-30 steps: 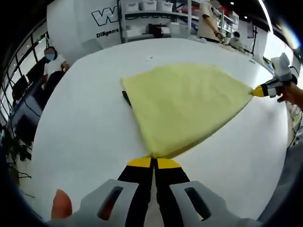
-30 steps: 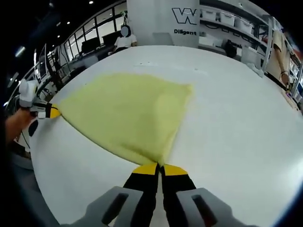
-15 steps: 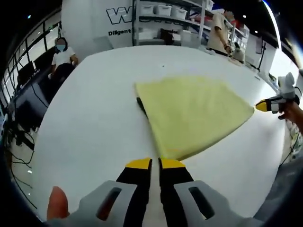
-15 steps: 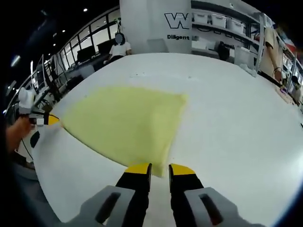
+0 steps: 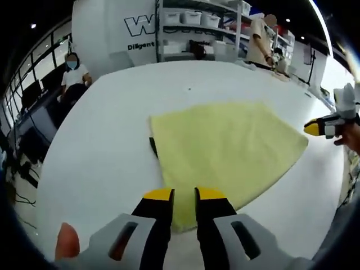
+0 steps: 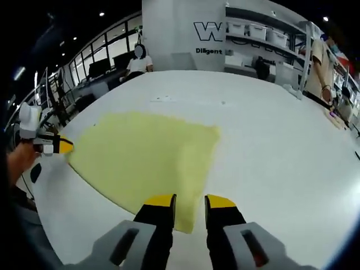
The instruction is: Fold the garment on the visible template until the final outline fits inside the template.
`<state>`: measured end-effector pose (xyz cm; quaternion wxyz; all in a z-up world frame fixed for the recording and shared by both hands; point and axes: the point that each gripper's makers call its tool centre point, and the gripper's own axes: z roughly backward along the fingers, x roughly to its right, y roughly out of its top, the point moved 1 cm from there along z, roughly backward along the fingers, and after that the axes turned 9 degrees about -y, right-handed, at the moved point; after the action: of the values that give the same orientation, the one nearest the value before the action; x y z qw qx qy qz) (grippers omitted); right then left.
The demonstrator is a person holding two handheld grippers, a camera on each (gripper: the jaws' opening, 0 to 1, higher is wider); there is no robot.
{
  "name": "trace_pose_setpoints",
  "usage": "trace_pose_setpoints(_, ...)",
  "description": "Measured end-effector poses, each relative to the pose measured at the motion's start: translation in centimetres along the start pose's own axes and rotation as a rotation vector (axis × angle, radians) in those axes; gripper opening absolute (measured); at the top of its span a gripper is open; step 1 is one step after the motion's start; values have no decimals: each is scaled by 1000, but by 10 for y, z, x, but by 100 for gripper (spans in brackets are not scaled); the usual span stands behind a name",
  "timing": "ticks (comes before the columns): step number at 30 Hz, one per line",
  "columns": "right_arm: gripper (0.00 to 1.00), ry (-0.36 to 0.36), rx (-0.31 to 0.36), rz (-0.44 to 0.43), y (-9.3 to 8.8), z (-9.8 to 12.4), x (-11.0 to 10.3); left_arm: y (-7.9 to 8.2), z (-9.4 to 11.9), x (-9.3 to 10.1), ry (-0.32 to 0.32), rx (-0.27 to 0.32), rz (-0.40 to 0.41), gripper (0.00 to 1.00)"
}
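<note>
My jaws stood parted on both sides, gripping nothing. In the left gripper view my left gripper (image 5: 184, 194) rose from six o'clock with a gap between its yellow tips, and the near edge of the garment (image 5: 225, 152) lay flat in that gap, let go. In the right gripper view my right gripper (image 6: 189, 200) was likewise released, its tips apart, with the cloth's near corner (image 6: 147, 163) resting between them.

The white table (image 5: 101, 135) was the largest thing before me, stretching from six o'clock up to twelve. On it the pale yellow garment lay spread and folded into a rough fan shape, at the centre of the left gripper view and reaching toward three o'clock. A short dark mark (image 5: 152, 147), perhaps part of the template, peeked out at the cloth's nine o'clock edge; I could not tell more of it.

At three o'clock in the left gripper view my right gripper showed near the cloth's far corner, just beside it. In the right gripper view my left gripper (image 6: 61, 147) sat at nine o'clock, just beside the cloth's other corner, held by a hand (image 6: 19, 160).

Beyond the table at twelve o'clock stood shelves with bins (image 5: 194, 22), and a seated person (image 5: 73, 70) at ten o'clock.
</note>
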<state>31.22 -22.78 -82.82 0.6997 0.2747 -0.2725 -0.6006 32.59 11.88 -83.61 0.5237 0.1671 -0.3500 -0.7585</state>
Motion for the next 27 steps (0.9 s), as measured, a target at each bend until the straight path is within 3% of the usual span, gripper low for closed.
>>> trace_pose_setpoints(4,17,-3,-16,-10,-5,-2,2,-9,0,-6,14,-37,15,18)
trace_pose_setpoints(21,16,17,-86,-62,-24,-15,-5,-18,-5,-7,8,-22,28,19)
trace_pose_setpoints(27,11,23,-94,-76,-28,-15,-8,-19,-7,-5,-7,-10,45,15)
